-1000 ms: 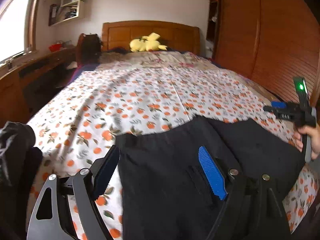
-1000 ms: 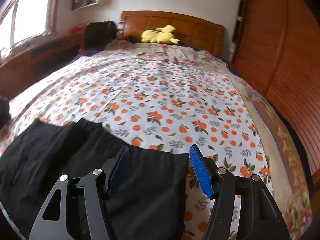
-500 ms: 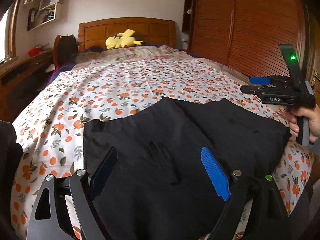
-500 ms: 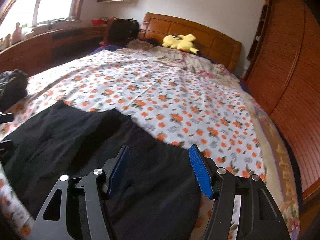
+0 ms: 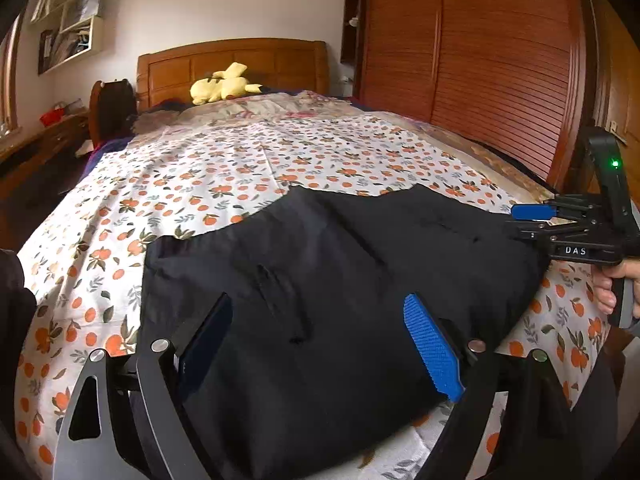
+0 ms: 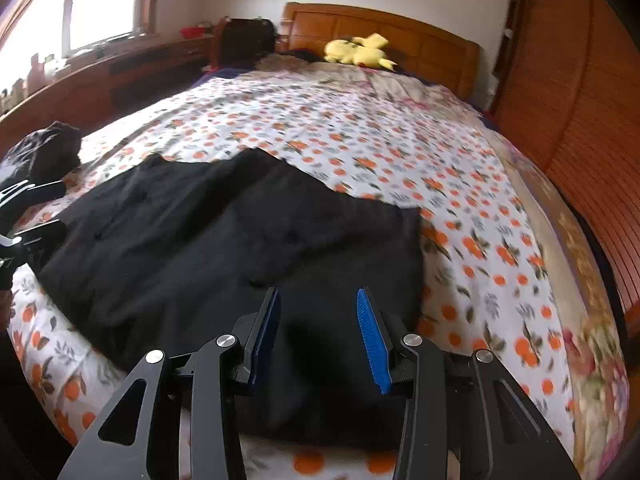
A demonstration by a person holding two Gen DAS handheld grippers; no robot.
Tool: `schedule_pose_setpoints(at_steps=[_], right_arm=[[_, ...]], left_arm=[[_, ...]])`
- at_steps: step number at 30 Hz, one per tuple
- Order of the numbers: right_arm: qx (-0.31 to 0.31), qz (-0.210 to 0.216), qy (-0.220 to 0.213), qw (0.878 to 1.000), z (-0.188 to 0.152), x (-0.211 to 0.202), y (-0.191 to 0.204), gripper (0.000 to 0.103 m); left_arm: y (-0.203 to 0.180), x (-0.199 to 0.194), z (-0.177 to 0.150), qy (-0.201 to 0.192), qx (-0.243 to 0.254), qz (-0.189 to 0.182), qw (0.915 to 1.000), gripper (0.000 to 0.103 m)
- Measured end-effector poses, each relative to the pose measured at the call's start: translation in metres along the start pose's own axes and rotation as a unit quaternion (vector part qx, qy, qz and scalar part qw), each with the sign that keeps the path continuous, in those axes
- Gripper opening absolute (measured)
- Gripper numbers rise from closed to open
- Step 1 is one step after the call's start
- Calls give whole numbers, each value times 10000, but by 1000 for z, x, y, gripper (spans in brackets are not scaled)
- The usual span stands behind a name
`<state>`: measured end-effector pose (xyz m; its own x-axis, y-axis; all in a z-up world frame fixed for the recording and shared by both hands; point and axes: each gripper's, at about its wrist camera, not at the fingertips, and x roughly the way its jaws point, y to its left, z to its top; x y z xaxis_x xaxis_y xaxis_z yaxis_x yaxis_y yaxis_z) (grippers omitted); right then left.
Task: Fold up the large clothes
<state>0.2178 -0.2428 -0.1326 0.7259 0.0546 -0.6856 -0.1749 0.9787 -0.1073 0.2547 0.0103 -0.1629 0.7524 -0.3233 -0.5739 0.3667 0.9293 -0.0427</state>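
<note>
Left wrist view: a black garment [image 5: 340,280] lies spread flat across the near end of a bed, on a white sheet printed with oranges [image 5: 240,168]. The left gripper [image 5: 324,344] hovers over the garment's near half with jaws wide apart, nothing clamped. At the right edge a hand [image 5: 612,288] holds the right gripper [image 5: 532,216] by the garment's right side. A dark heap of cloth [image 6: 44,152] sits at the bed's left edge, just beyond the garment's left corner. Far off, a yellow plush toy [image 5: 222,88] rests against the wooden headboard [image 5: 232,64]. A slatted wooden wardrobe [image 5: 480,60] runs close along the bed's right side; a desk [image 6: 100,76] lines the left wall under a window.

Right wrist view: the right gripper's jaws are closing above the garment's near right part; whether the pads press cloth I cannot tell. Beyond the garment's ragged far edge the sheet lies open up to the pillows. The garment's near edge hangs close to the mattress rim.
</note>
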Motion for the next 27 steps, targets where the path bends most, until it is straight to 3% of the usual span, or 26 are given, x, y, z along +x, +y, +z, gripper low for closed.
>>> schedule_pose_setpoints(at_steps=[6, 9, 16, 22, 27], right_arm=[[217, 65, 428, 9988, -36, 28, -10, 36], [285, 56, 342, 9990, -48, 38, -10, 37], [243, -345, 146, 9990, -30, 14, 3, 37], [60, 118, 23, 9999, -12, 7, 39, 38], [44, 232, 391, 9990, -27, 37, 52, 39]], left_arm=[[-17, -3, -7, 15, 124, -95, 9999, 89], [-24, -2, -12, 53, 163, -101, 9998, 89], [-28, -1, -24, 137, 155, -32, 9998, 89], [-23, -4, -31, 149, 33, 29, 9999, 89], [-21, -9, -32, 76, 19, 179, 9998, 89]])
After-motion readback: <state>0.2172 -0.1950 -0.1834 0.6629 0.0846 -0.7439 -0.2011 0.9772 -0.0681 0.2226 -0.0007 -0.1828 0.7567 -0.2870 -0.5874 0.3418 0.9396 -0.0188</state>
